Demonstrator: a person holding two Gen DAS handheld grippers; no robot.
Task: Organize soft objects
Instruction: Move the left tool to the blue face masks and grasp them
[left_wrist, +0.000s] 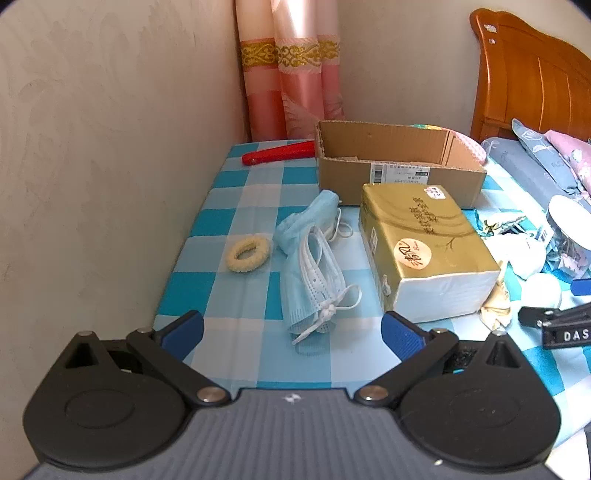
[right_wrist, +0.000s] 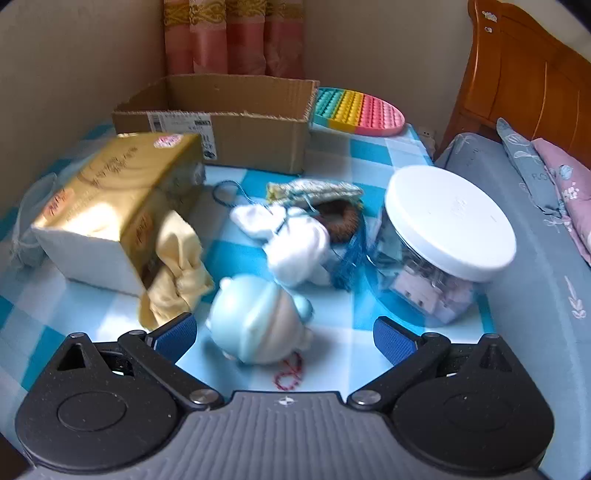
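Observation:
A bundle of blue and white face masks (left_wrist: 314, 266) lies on the checked cloth just ahead of my left gripper (left_wrist: 291, 334), which is open and empty. A cream hair scrunchie (left_wrist: 248, 254) lies to the masks' left. My right gripper (right_wrist: 284, 338) is open, with a pale blue round plush toy (right_wrist: 258, 321) lying between its fingers, apart from both pads. Beyond it are white socks (right_wrist: 295, 240), a yellow cloth (right_wrist: 177, 269), a brown scrunchie (right_wrist: 341, 219) and a patterned pouch (right_wrist: 314, 192). An open cardboard box (left_wrist: 399, 162) (right_wrist: 225, 118) stands at the back.
A gold tissue pack (left_wrist: 424, 251) (right_wrist: 110, 206) lies between the two piles. A clear jar with a white lid (right_wrist: 443, 236) stands right of the socks. A red tool (left_wrist: 280, 152) and a rainbow pop mat (right_wrist: 358, 110) lie at the back. A wall is left, a bed right.

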